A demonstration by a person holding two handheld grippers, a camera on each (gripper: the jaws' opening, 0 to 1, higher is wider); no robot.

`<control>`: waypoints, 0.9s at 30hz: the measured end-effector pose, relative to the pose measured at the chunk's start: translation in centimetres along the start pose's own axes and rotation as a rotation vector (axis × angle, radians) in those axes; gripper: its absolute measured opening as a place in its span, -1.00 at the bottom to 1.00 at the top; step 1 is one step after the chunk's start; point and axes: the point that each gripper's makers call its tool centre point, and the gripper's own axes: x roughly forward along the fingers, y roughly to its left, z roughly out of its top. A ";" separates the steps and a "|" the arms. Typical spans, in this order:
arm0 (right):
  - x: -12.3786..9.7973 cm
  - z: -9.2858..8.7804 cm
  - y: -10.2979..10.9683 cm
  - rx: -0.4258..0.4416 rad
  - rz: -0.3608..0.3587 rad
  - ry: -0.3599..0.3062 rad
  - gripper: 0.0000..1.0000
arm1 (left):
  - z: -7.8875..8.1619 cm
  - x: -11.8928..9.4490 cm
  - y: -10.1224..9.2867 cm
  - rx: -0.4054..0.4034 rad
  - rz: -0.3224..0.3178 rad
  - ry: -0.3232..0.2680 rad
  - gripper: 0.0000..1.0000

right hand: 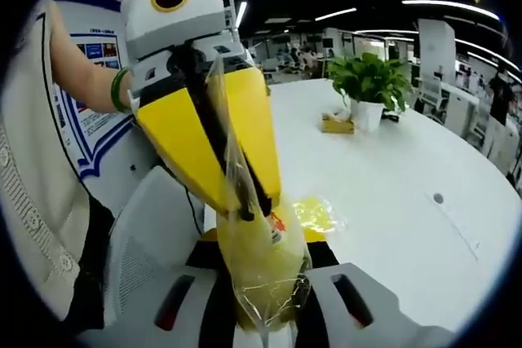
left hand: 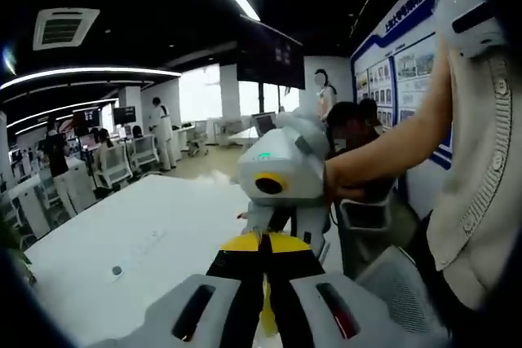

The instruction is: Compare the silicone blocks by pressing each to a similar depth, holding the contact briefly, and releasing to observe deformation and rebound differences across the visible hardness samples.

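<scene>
My right gripper [right hand: 263, 299] clamps a yellow block in a clear plastic bag [right hand: 259, 270], and my left gripper [right hand: 245, 201] pinches the bag's top, both held up over the white table [right hand: 391, 169], probably to peel the wrapper before any pressing. A second yellow wrapped piece [right hand: 318, 213] lies on the table. The red mark on the bag isn't readable; neither is the wall poster [left hand: 400, 71].

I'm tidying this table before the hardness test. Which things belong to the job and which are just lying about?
Job: bagged yellow block between left gripper and right gripper; second bagged yellow block on the white table.
Lying about: potted plant, small box beside it.
</scene>
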 end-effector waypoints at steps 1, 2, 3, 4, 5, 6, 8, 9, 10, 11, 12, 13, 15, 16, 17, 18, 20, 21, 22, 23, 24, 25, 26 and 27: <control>0.0 -0.1 -0.1 0.003 -0.004 0.011 -0.74 | 0.0 0.1 0.0 -0.008 0.006 0.007 -1.00; 0.0 -0.1 0.0 0.010 0.001 0.009 -0.73 | 0.0 0.2 -0.1 -0.009 0.009 0.007 -1.00; -0.1 -0.1 -0.1 0.006 -0.004 0.005 -0.73 | 0.1 0.2 -0.1 -0.011 0.012 0.006 -1.00; -0.2 -0.1 -0.1 0.014 -0.003 0.006 -0.73 | 0.1 0.2 -0.1 -0.012 0.017 0.001 -1.00; -0.2 -0.1 -0.1 0.013 -0.002 0.007 -0.73 | 0.2 0.3 -0.1 -0.024 0.016 0.000 -1.00; -0.2 -0.1 -0.1 0.011 -0.005 0.005 -0.73 | 0.2 0.3 -0.1 -0.033 0.017 -0.003 -1.00; -0.4 0.0 -0.1 0.020 -0.005 0.004 -0.73 | 0.3 0.4 -0.1 -0.043 0.018 -0.009 -1.00; -0.5 -0.1 0.0 0.024 -0.003 0.006 -0.73 | 0.4 0.4 -0.1 -0.040 0.017 -0.011 -1.00; -0.6 -0.2 0.0 0.016 -0.004 0.013 -0.73 | 0.4 0.5 -0.1 -0.047 0.015 -0.010 -1.00; -0.6 -0.2 0.0 0.014 -0.005 0.011 -0.74 | 0.4 0.5 -0.2 -0.059 0.009 -0.010 -1.00; -0.7 -0.2 0.1 0.023 0.002 0.012 -0.74 | 0.5 0.5 -0.3 -0.065 0.008 -0.012 -1.00; -0.7 -0.3 0.1 0.020 -0.006 0.012 -0.74 | 0.5 0.6 -0.2 -0.064 0.008 -0.011 -1.00; -0.8 -0.3 0.1 0.028 -0.001 0.013 -0.74 | 0.4 0.7 -0.2 -0.059 0.005 -0.011 -1.00; -0.8 -0.3 0.0 0.017 -0.009 0.011 -0.74 | 0.4 0.7 -0.2 -0.055 0.004 -0.011 -1.00; -0.8 -0.2 -0.1 0.001 -0.014 0.007 -0.74 | 0.5 0.7 -0.2 -0.055 0.000 -0.013 -1.00; -0.9 -0.3 -0.1 0.006 -0.011 0.009 -0.75 | 0.5 0.7 -0.2 -0.057 -0.002 -0.014 -1.00; -0.9 -0.1 0.0 -0.002 -0.013 -0.001 -0.75 | 0.6 0.7 -0.3 -0.052 -0.005 -0.020 -1.00; -0.9 -0.1 -0.1 0.001 -0.015 -0.001 -0.75 | 0.6 0.7 -0.3 -0.047 -0.004 -0.020 -1.00; -0.9 -0.1 0.0 0.003 -0.013 -0.002 -0.75 | 0.6 0.7 -0.2 -0.046 -0.004 -0.020 -1.00; -0.8 0.0 -0.1 -0.003 -0.017 -0.005 -0.75 | 0.6 0.6 -0.2 -0.046 -0.004 -0.020 -1.00; -0.8 0.0 -0.1 0.002 -0.015 -0.003 -0.75 | 0.6 0.6 -0.2 -0.049 -0.003 -0.021 -1.00; -0.8 0.0 -0.1 0.001 -0.015 -0.005 -0.75 | 0.6 0.6 -0.2 -0.050 -0.001 -0.021 -1.00; -0.8 0.1 -0.2 -0.002 -0.017 -0.006 -0.75 | 0.6 0.6 -0.2 -0.050 -0.001 -0.021 -1.00; -0.7 0.1 -0.2 0.000 -0.016 -0.005 -0.75 | 0.6 0.6 -0.2 -0.051 0.001 -0.021 -1.00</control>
